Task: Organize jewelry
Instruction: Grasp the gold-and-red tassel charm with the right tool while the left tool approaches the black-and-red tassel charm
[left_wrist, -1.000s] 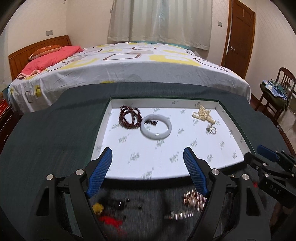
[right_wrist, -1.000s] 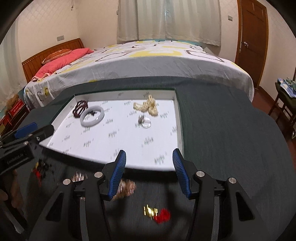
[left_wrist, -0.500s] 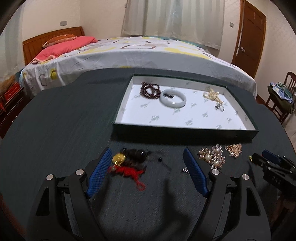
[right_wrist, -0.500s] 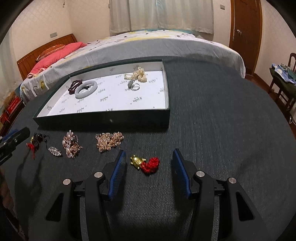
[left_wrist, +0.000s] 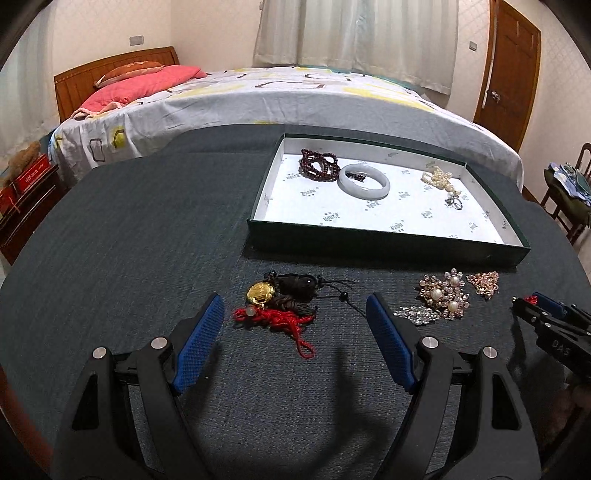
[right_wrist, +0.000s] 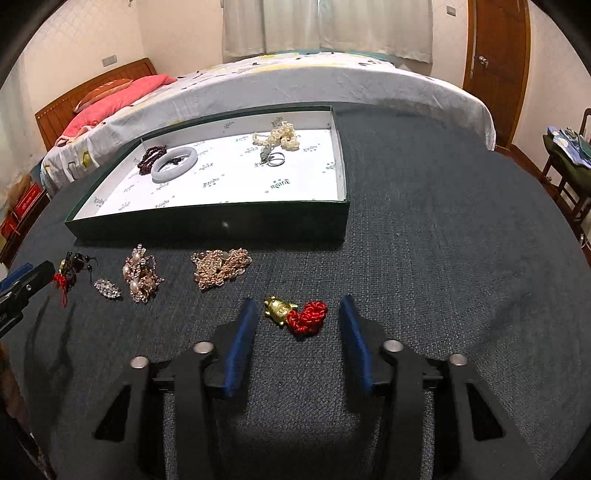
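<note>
- The gold charm with the red knotted cord lies on the dark counter, right between the right gripper jaws. They've just been closing in and sit about a third open, pads either side but not pressing yet.
- Risk here: the jaws pinch only the loose cord, so the gold bit dangles and swings or slips out on the lift.
- The left gripper is wide open and holds nothing, with the gold pendant and its black and red cords between its jaws. The trailing red loop could snag or drag.
- The pearl brooch and crystal piece sit just beside that right pad, easy to nudge.
- The green tray is near, with the jade bangle, dark beads, and pearls inside. A sloppy drop tangles them.
</note>
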